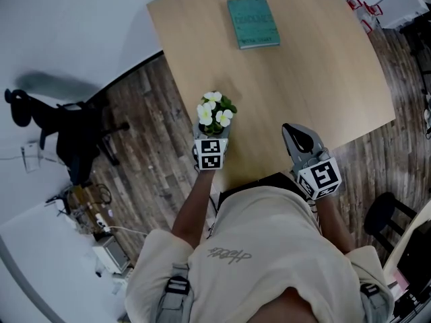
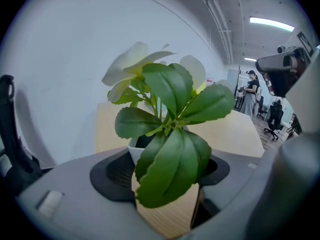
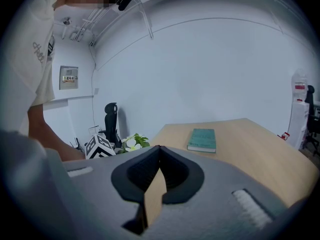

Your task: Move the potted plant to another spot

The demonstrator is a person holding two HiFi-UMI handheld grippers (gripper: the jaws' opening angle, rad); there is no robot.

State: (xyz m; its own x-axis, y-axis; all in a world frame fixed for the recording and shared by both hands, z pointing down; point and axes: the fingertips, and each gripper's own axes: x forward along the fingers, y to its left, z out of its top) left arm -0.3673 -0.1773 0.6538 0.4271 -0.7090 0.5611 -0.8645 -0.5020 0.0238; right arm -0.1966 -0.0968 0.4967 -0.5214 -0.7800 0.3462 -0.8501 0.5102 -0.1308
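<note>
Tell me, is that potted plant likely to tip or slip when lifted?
Probably light: the pot is small, and the left gripper holds it alone. Leaves and flowers spread wider than the pot, so it may tip if pushed. The smooth white pot could slip.

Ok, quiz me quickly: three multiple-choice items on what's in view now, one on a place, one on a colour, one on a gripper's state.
1. The book lies:
A) on the table's far side, beyond the potted plant
B) on the floor
C) on a chair

2. The plant's flowers are:
A) red
B) white
C) purple

3. The right gripper is:
A) open around the pot
B) shut on the book
C) shut and empty

Answers:
1 A, the head view shows it past the plant.
2 B, the petals are white.
3 C, its jaws meet with nothing between them.
</note>
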